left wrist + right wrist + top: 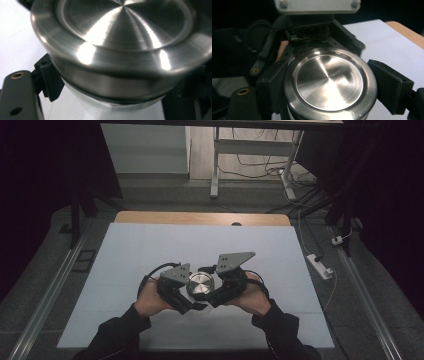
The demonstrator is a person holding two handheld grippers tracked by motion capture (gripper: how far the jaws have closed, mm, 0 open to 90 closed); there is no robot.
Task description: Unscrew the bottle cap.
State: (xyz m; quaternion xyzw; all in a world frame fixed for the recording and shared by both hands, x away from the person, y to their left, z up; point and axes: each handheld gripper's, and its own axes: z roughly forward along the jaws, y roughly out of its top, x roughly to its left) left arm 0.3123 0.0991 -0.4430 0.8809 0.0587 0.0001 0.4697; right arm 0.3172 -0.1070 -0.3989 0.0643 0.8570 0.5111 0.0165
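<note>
A round jar with a brushed steel lid (201,283) is held up between both grippers, just above the near middle of the white table top (200,240). In the left gripper view the lid (120,30) looms close, with a black ring and pale body beneath it. My left gripper (117,96) is shut on that body, a ribbed finger (50,78) pressing its side. My right gripper (330,85) is shut on the lid (329,81), one black pad (389,85) on each side. The left gripper (312,32) faces it from behind the jar.
The white sheet covers a wooden table whose far edge (200,218) shows bare. On the floor to the right lies a white power strip (320,266) with cables. A metal desk frame (216,165) stands beyond the table.
</note>
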